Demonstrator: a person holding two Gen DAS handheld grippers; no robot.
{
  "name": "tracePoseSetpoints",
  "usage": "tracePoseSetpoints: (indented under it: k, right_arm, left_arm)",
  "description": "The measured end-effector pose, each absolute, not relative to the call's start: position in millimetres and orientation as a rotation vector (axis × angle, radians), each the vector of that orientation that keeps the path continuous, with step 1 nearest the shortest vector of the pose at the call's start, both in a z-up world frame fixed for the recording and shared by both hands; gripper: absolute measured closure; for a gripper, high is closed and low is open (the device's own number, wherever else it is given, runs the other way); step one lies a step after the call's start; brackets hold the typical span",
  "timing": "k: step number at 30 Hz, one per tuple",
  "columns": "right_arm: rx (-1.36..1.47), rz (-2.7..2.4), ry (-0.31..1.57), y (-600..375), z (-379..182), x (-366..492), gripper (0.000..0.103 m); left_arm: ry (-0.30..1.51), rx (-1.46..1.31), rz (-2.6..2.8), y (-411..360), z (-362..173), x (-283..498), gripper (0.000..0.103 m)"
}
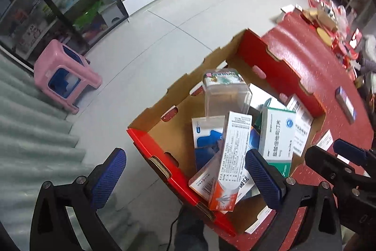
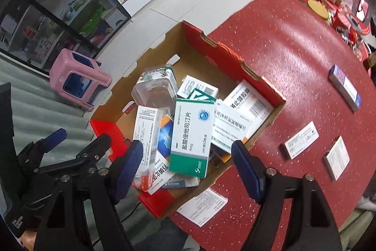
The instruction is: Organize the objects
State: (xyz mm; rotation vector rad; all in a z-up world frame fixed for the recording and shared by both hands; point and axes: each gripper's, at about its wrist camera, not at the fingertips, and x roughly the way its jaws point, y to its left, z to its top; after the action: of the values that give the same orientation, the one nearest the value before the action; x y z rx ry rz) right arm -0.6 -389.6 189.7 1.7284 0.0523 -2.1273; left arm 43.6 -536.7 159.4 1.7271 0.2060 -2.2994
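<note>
cardboard box (image 2: 235, 67) at the near left edge of red table (image 2: 293, 39), corner overhanging the floor, packed with a loose heap of medicine cartons. green-and-white carton (image 2: 192, 135) tilted on top near the middle; clear plastic case (image 2: 155, 88) upright toward the far left wall; orange-tipped carton (image 1: 229, 161) leaning at the near side. left gripper (image 1: 185, 178) spread wide over the near box corner, gripping nothing. right gripper (image 2: 188, 161) likewise wide open above the heap, empty. flat white cartons (image 2: 300, 142) loose on the table right of the box, blue-edged carton (image 2: 345, 86) farther off. pink stool (image 1: 65, 77) on the floor to the left.
</note>
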Motion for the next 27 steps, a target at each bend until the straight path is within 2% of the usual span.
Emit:
tracePoseSetpoints:
  k: [8, 13, 16, 20, 27]
  right_arm:
    - [1.716, -2.156, 0.090, -396, 191, -2, 0.026]
    - [1.728, -2.164, 0.101, -397, 189, -5, 0.026]
    - [1.731, -2.168, 0.107, -397, 189, -5, 0.026]
    - [1.735, -2.171, 0.104, -396, 189, -4, 0.026]
    - [1.742, -2.167, 0.103, -394, 188, -2, 0.026]
  left_arm:
    - [0.296, 1.703, -2.269, -550, 158, 41, 0.000]
    - [0.270, 1.747, -2.262, -553, 148, 38, 0.000]
    - [0.272, 1.703, -2.299, -556, 152, 40, 0.000]
    - [0.388, 1.660, -2.358, -566, 159, 42, 0.000]
    - [0.397, 1.615, -2.391, -567, 166, 40, 0.000]
